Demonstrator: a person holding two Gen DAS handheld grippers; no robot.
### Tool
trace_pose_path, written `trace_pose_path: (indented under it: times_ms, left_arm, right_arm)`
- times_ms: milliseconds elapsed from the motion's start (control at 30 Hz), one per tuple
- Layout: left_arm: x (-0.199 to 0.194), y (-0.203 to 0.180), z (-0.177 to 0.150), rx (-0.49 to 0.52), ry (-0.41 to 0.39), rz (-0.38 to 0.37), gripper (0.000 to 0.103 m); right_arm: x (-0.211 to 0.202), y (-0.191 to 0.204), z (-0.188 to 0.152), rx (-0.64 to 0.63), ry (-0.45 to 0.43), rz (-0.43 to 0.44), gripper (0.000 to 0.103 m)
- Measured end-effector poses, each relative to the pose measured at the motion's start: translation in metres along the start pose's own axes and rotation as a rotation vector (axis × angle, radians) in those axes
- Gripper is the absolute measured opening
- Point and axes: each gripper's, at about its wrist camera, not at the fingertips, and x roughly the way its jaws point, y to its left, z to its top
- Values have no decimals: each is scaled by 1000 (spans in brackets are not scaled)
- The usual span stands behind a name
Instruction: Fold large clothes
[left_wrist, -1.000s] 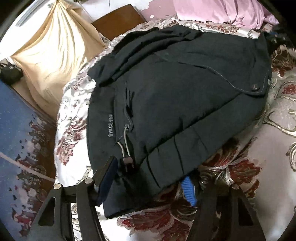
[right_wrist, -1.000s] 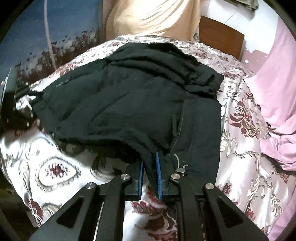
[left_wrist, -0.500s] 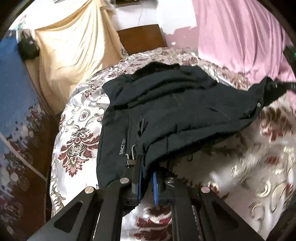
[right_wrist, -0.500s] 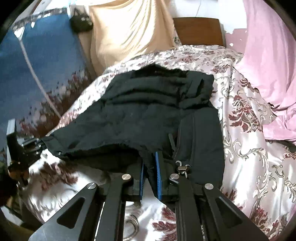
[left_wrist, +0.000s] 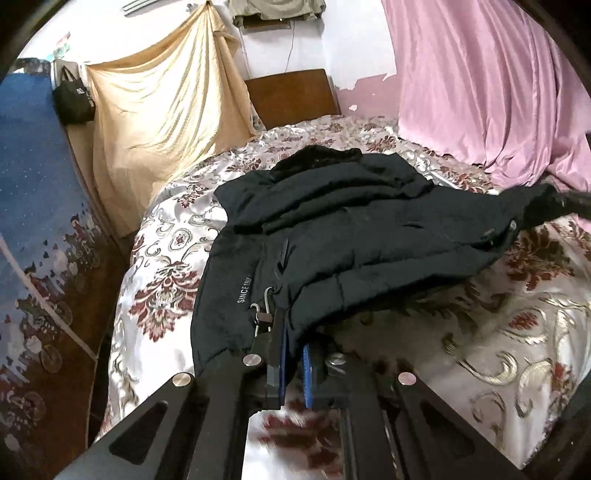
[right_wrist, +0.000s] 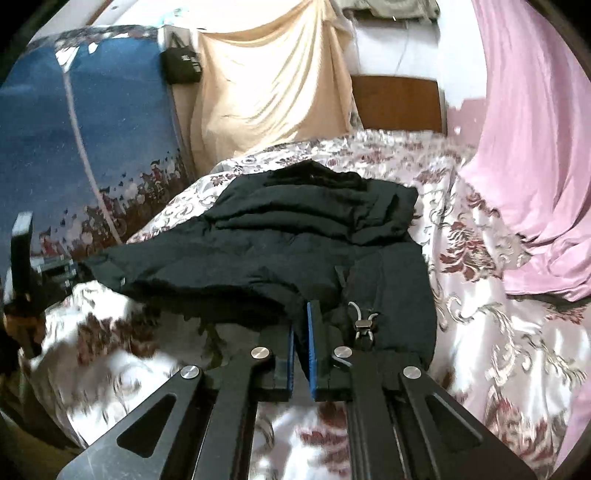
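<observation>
A large black padded jacket (left_wrist: 347, 236) lies on the floral bedspread (left_wrist: 166, 295), its near hem lifted off the bed. My left gripper (left_wrist: 293, 338) is shut on the hem at one corner, beside the "SINCE" print and a drawstring toggle (left_wrist: 262, 314). My right gripper (right_wrist: 301, 330) is shut on the hem at the other corner of the jacket (right_wrist: 295, 243), next to a toggle (right_wrist: 364, 323). The right gripper shows in the left wrist view (left_wrist: 569, 201) and the left gripper in the right wrist view (right_wrist: 40, 273), each at the jacket's far end.
A pink sheet (left_wrist: 480, 88) hangs and piles at the right. A beige cloth (left_wrist: 162, 122) hangs at the back left beside a wooden headboard (left_wrist: 291, 96). A blue patterned panel (left_wrist: 33, 206) and a black bag (left_wrist: 74, 99) stand at the left.
My left gripper has shut on the jacket's hem. Both grippers have lifted the near hem up off the bed and pulled back, so more of the room shows.
</observation>
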Motion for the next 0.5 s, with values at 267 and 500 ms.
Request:
trace_pose_path:
  times_ms: [267, 500]
  left_arm:
    - [-68, -13, -42, -90, -16, -41, 7]
    - [-77, -12, -41, -252, -39, -68, 7]
  right_arm:
    - [-69, 26, -56, -9, 0, -26, 4]
    - [-91, 24, -63, 82, -20, -56, 4]
